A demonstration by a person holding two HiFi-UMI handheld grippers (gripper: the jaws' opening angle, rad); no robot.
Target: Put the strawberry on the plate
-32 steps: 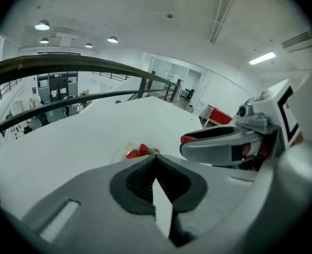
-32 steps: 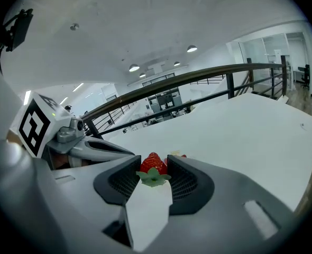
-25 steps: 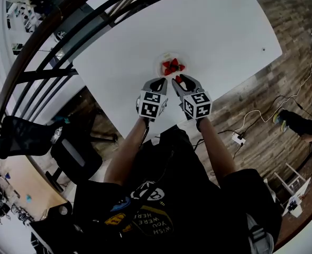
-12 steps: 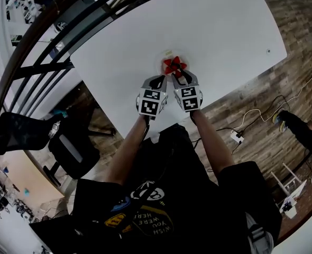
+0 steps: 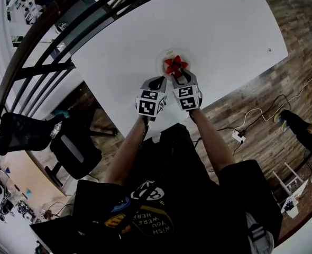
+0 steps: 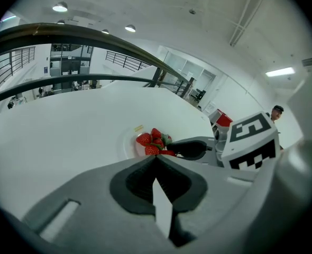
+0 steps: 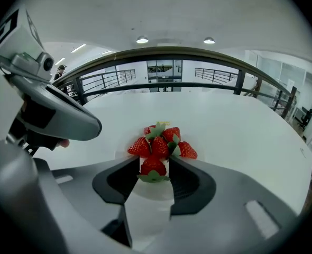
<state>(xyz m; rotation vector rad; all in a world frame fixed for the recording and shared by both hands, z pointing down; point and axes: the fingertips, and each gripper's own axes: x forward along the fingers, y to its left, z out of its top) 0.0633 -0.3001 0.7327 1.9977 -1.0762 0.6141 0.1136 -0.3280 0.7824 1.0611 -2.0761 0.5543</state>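
Observation:
Several red strawberries [image 7: 161, 144] are piled on a small white plate [image 7: 119, 156] on the white table [image 5: 214, 30]. One more strawberry [image 7: 153, 166] with green leaves sits at the plate's near edge between the fingertips of my right gripper [image 7: 154, 165]. Its jaws are opening and a slight gap shows beside the berry. In the head view the right gripper [image 5: 178, 74] reaches the pile [image 5: 174, 64]. My left gripper [image 5: 158, 81] hovers just left of it, shut and empty; in the left gripper view its tips [image 6: 156, 159] meet in front of the plate [image 6: 130, 145].
A small yellow scrap [image 6: 138, 127] lies just beyond the plate. The table's near edge [image 5: 145, 123] runs right under my grippers. A dark railing [image 5: 50, 41] borders the far left side. A black chair [image 5: 74, 150] and floor cables [image 5: 251, 120] lie below.
The right gripper moved forward and left to the plate with its strawberry, then its jaws widened around it. The left gripper stayed almost still.

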